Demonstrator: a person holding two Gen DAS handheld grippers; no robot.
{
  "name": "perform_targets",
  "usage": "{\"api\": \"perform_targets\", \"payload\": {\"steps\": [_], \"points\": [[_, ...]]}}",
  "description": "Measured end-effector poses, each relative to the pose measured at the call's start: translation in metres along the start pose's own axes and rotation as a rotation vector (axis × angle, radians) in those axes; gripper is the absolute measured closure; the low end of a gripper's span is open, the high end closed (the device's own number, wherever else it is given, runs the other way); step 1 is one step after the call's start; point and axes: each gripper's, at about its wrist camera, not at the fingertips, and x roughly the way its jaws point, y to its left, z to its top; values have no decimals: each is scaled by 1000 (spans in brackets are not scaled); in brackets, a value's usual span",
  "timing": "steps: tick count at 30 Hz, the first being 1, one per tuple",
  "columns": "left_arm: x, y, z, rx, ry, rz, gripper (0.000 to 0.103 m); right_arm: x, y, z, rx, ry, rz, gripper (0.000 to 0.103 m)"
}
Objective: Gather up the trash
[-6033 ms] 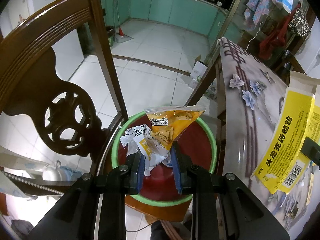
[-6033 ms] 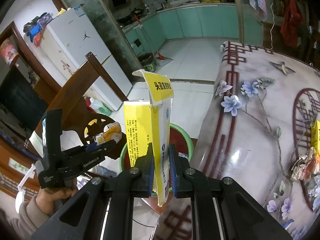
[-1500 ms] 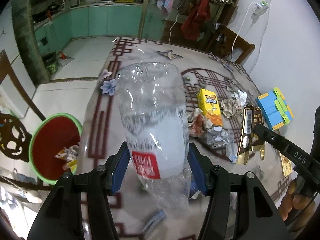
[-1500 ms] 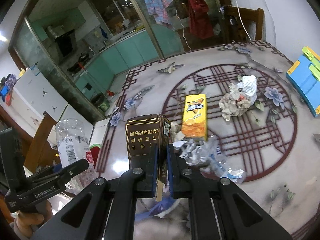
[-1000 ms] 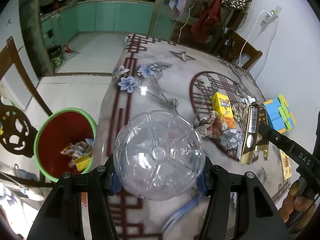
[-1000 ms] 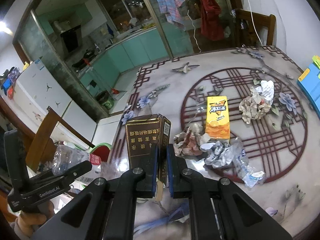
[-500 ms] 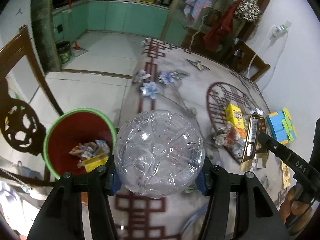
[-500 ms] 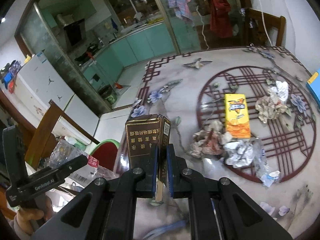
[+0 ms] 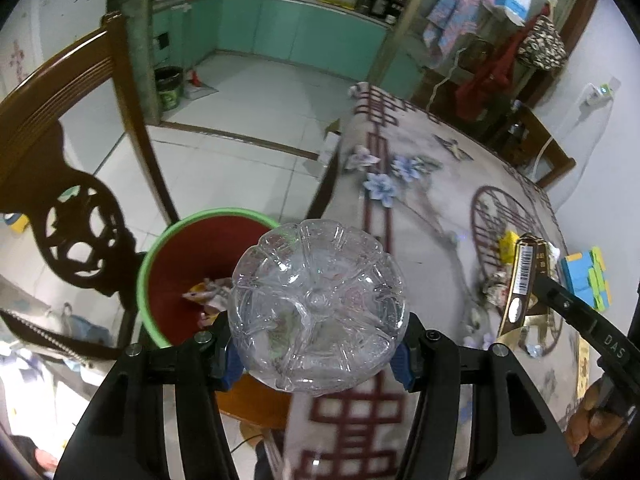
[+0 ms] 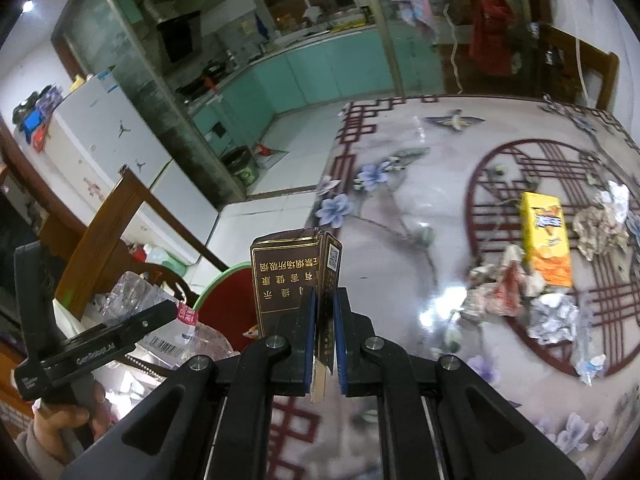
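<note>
We're mid-carry to the bin right now. Our left gripper is clamped around a clear plastic bottle, base facing the camera, and the green-rimmed red bin sits just ahead and to its left, down on the floor. Our right gripper pinches a flattened dark carton, the bin beyond it, slightly left. Next, we reckon: swing left over the rim, then let go.

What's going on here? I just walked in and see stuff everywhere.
A person is clearing trash off the table with two handheld grippers. The left gripper holds a clear plastic bottle near the red bin, which already has wrappers in it. The right gripper holds a brown carton. A yellow juice box and crumpled paper remain on the table.
</note>
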Motion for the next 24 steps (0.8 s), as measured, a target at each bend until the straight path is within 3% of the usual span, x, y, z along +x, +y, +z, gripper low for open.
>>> {"api": "perform_targets", "payload": {"steps": [11, 24], "points": [[18, 54, 14, -11, 27, 89, 47, 39, 49, 11, -63, 29, 33, 96], [42, 84, 31, 8, 64, 98, 47, 91, 104, 13, -129, 92, 59, 96]]}}
